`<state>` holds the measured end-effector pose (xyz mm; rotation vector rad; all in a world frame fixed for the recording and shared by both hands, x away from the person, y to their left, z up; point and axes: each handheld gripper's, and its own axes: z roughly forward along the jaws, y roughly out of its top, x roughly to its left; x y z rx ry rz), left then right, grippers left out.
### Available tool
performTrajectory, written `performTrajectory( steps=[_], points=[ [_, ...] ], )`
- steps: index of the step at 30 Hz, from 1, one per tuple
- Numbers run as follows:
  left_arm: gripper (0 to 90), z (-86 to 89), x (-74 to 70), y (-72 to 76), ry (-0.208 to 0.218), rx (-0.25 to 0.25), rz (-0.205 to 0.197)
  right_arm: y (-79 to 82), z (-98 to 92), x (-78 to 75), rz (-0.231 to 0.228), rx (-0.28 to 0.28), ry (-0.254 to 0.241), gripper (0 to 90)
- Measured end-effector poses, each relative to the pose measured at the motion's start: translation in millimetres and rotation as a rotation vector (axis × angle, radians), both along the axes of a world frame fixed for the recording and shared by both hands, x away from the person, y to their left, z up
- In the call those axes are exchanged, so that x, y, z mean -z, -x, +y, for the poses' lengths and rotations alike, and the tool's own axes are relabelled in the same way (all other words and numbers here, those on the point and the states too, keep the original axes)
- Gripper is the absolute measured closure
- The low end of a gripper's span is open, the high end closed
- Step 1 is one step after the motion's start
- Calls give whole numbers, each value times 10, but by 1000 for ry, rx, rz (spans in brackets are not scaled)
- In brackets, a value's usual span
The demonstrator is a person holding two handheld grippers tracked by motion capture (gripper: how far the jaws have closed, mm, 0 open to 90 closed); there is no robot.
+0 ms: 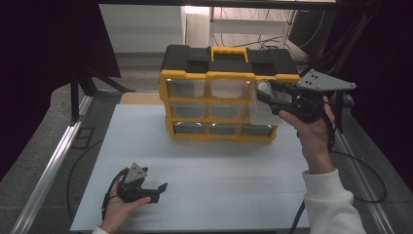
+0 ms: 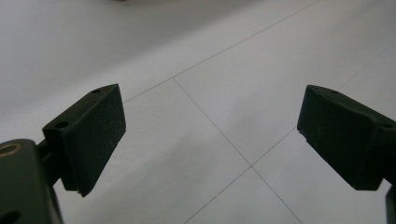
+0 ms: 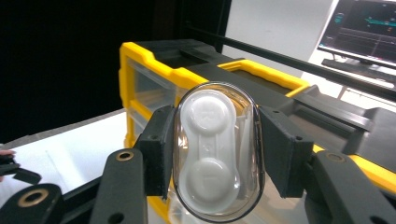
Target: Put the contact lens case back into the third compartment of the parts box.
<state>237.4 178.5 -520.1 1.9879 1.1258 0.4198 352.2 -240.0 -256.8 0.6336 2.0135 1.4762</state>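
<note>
A clear oval case with a white two-cup lens holder inside [image 3: 210, 154] sits between the pads of my right gripper [image 3: 215, 151], which is shut on it. In the high view that gripper [image 1: 267, 95] is raised at the top right corner of a yellow and black drawer cabinet [image 1: 226, 68], right over a clear drawer [image 1: 262, 113] that is pulled out of the cabinet. My left gripper [image 1: 158, 187] lies low on the white table [image 1: 219, 195] at the front left. Its jaws stand wide apart with nothing between them [image 2: 210, 135].
The cabinet [image 3: 154, 70] holds three rows of clear drawers and stands at the back of the table. A monitor [image 3: 364, 28] glows behind it. Metal rails [image 1: 53, 161] run along both sides of the table. A cable [image 1: 360, 170] trails off the right side.
</note>
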Motion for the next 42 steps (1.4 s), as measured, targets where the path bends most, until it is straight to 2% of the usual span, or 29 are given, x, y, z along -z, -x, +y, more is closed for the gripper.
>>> performTrajectory(
  steps=[27,35,42],
  points=[
    [84,-6,6,0,-1,4,4,-256,-227,29,14,142,22,495],
    [83,-12,9,-2,-2,7,4,-244,-239,33,16,145,29,494],
    [84,-12,12,-5,-4,6,5,-229,-215,53,29,133,55,493]
  ],
)
